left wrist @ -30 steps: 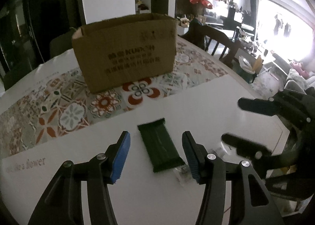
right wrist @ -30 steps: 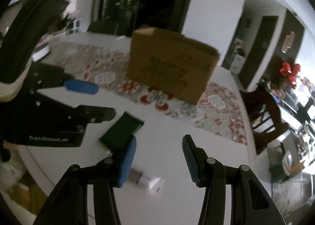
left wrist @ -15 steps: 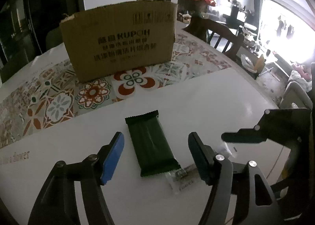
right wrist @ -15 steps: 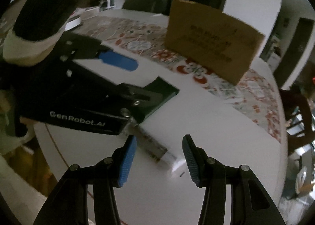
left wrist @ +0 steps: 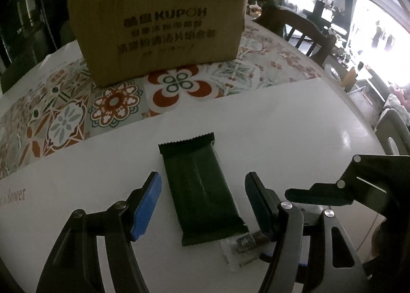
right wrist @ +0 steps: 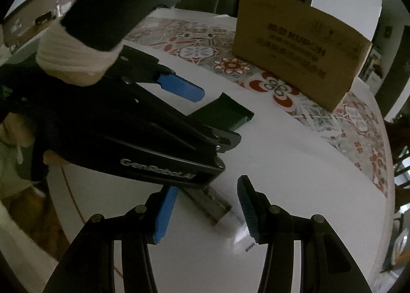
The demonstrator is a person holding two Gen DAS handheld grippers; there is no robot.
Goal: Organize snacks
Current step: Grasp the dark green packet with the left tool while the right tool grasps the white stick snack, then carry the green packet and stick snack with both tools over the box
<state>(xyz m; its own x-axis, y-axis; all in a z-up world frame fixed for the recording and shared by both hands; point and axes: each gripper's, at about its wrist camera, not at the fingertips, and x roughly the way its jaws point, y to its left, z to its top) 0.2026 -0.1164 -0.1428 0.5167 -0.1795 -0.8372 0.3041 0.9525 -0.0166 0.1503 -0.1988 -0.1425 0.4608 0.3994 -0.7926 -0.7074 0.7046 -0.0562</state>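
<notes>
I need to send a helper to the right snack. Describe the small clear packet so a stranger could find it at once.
Start at the cardboard box on the patterned runner, then come forward over the white table to the dark green wrapped bar. The clear packet lies at that bar's near right corner, between the fingers of the right claw. It is smaller and see-through, not opaque green.

Both views are dim overall and underexposed. In the left wrist view, daylight enters through a window (left wrist: 379, 34) to the right of the cardboard box (left wrist: 159, 29); the window is blown out to white. Glare is reflected off the white table (left wrist: 307, 118) on the window side of the box. Print on the box is softened by blur. Fisheye distortion bends the edges, and the corners are vignetted black.
</notes>
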